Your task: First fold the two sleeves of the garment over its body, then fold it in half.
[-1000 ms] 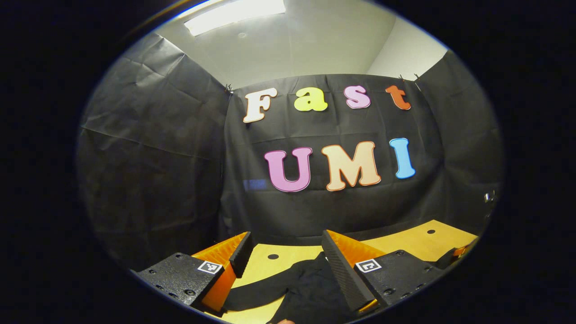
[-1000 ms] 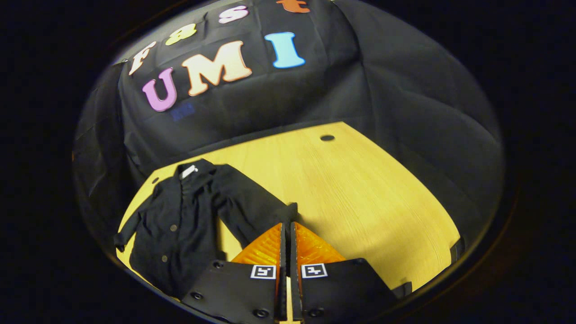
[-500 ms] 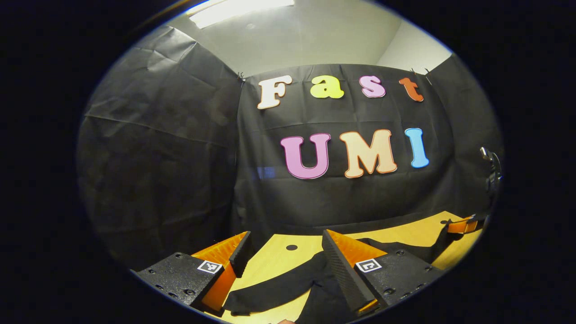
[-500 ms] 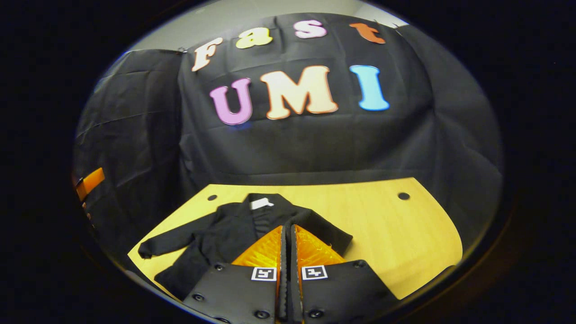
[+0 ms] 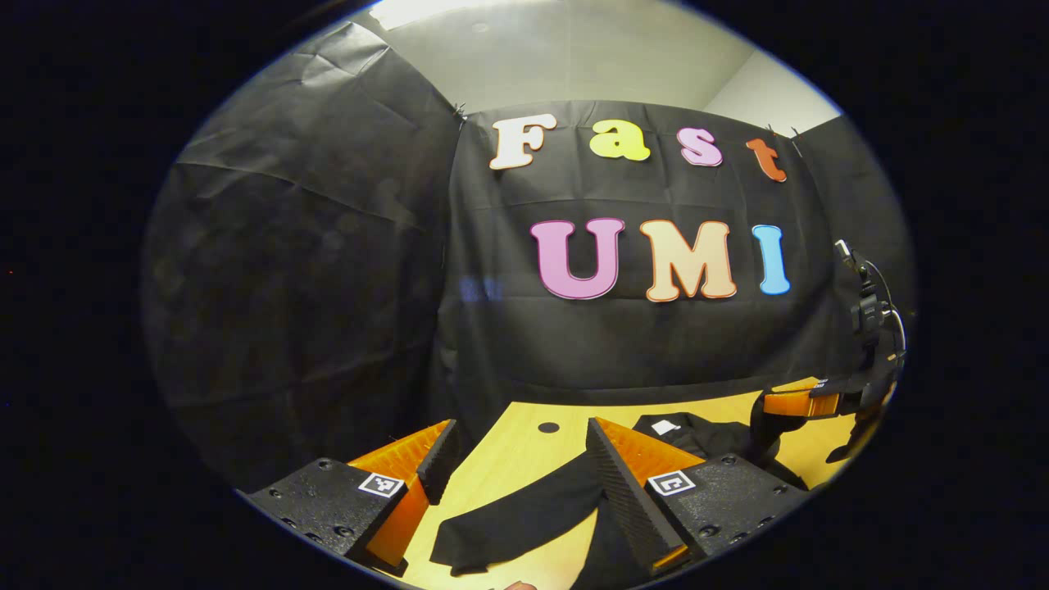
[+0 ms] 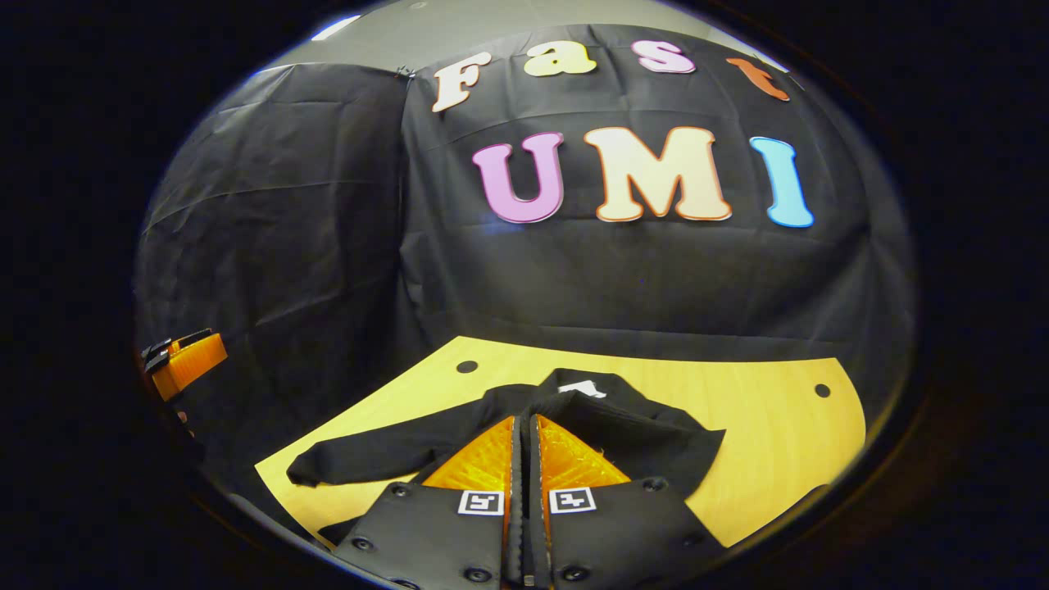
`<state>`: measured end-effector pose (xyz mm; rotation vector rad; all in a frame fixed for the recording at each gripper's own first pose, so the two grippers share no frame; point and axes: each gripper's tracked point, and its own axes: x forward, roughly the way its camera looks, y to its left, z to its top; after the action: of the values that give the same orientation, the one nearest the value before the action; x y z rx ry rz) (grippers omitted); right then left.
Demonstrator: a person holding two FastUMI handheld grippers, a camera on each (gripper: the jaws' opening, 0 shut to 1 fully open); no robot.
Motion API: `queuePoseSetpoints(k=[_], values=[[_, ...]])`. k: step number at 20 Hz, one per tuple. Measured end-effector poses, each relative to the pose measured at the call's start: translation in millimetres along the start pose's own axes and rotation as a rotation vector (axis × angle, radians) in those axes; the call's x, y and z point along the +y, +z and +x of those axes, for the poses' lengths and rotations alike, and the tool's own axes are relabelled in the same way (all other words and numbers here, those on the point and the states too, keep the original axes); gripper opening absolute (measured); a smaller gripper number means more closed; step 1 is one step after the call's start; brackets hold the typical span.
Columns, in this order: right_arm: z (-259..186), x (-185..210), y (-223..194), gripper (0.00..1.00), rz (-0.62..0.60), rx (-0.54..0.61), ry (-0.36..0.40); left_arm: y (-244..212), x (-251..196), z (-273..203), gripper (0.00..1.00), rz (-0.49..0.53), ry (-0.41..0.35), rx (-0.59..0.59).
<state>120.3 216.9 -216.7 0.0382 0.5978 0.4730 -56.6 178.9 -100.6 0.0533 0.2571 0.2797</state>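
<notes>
A black button-up garment lies spread on the yellow wooden table, collar toward the back wall. My right gripper is shut on the cuff of one sleeve and holds it over the garment's body. In the left gripper view that same gripper hovers at the right with black cloth hanging from its fingers. The other sleeve stretches out flat toward the table's left side. My left gripper stands open just above this sleeve with nothing between its fingers, and it also appears at the far left of the right gripper view.
Black cloth walls close the booth behind and to the left. The tabletop has small round holes near its back corners. Bare wood lies to the right of the garment.
My right gripper has carried its sleeve from the garment's side inward over the body. My left gripper has tipped down, bringing the outstretched sleeve and the collar into sight.
</notes>
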Motion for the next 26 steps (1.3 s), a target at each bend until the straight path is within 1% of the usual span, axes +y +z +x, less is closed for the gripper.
queuePoseSetpoints(k=[4,5,6,7,12,13,14,15,17,19,23,26], values=[[32,44,-9,0.06,-0.025,0.04,0.037,-14,33,10,0.92,0.002,0.025,0.022],[39,53,-10,0.06,-0.034,0.048,0.042,-19,41,12,0.93,0.004,0.031,0.029],[46,60,-11,0.08,-0.041,0.052,0.043,-23,48,14,0.93,0.007,0.036,0.036],[52,68,-13,0.06,-0.043,0.056,0.046,-29,56,17,0.93,0.011,0.042,0.046],[77,86,-17,0.06,-0.011,0.077,0.039,-59,81,30,0.94,0.0,0.061,0.116],[77,88,-14,0.24,0.004,0.067,0.039,-69,85,31,0.92,-0.006,0.063,0.138],[75,87,-5,0.43,0.016,0.041,0.032,-77,86,32,0.92,-0.009,0.063,0.16],[73,81,6,0.61,0.016,0.013,0.012,-87,88,33,0.92,-0.012,0.062,0.184],[63,74,12,0.98,0.009,-0.031,-0.018,-112,95,31,0.94,-0.013,0.059,0.238],[52,62,17,0.97,-0.008,-0.048,-0.055,-140,103,22,0.93,-0.027,0.065,0.316],[33,38,13,0.98,-0.051,-0.043,-0.113,-194,112,12,0.94,-0.045,0.106,0.449],[23,25,6,0.98,-0.042,-0.031,-0.14,-230,107,4,0.94,-0.012,0.099,0.542]])
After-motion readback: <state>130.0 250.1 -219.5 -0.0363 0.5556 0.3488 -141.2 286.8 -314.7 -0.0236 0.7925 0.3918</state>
